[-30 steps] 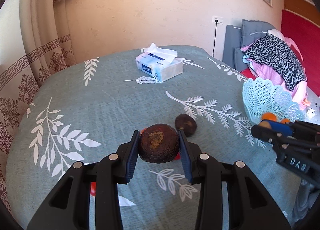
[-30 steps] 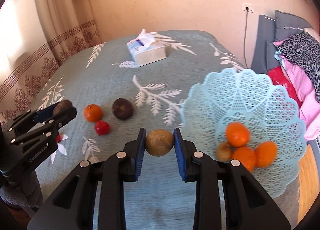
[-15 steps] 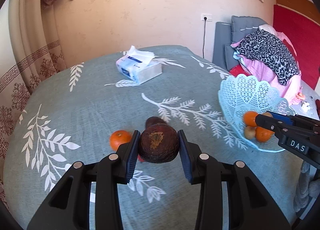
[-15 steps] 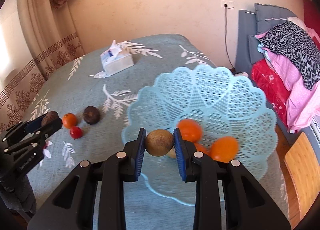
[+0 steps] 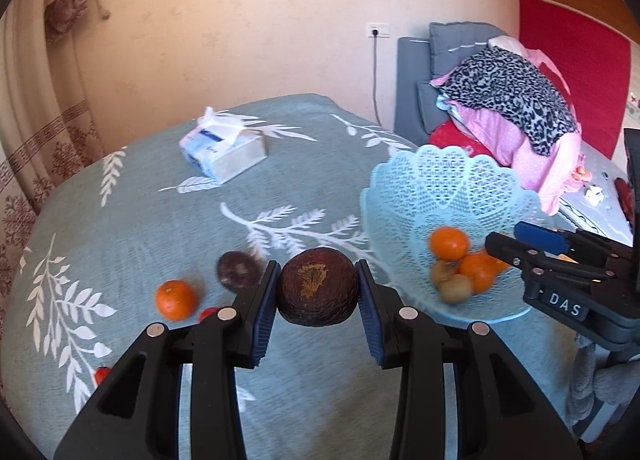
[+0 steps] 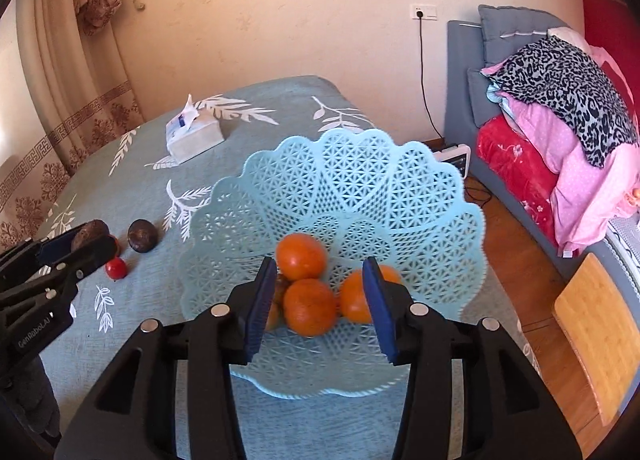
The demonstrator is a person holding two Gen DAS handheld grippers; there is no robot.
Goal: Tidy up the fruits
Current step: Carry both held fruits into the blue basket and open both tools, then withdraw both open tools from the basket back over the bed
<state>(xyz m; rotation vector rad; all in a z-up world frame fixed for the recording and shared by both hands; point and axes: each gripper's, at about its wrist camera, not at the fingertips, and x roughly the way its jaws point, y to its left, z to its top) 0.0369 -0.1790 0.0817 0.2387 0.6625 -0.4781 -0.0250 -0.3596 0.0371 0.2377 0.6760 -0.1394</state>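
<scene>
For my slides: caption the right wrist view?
Open right gripper above blue basket of oranges; left gripper holds a dark fruit.

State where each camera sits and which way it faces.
Left wrist: rides the left claw, facing across the table at the dark fruit it grips; right claw at right edge.
Right wrist: rides the open right claw, looking down into the basket; left claw at left edge.
Shared: basket, tissue box.

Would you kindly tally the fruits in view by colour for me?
Orange fruits: 4
Dark brown fruits: 2
Small red fruits: 2
Tan fruits: 2
Total: 10
</scene>
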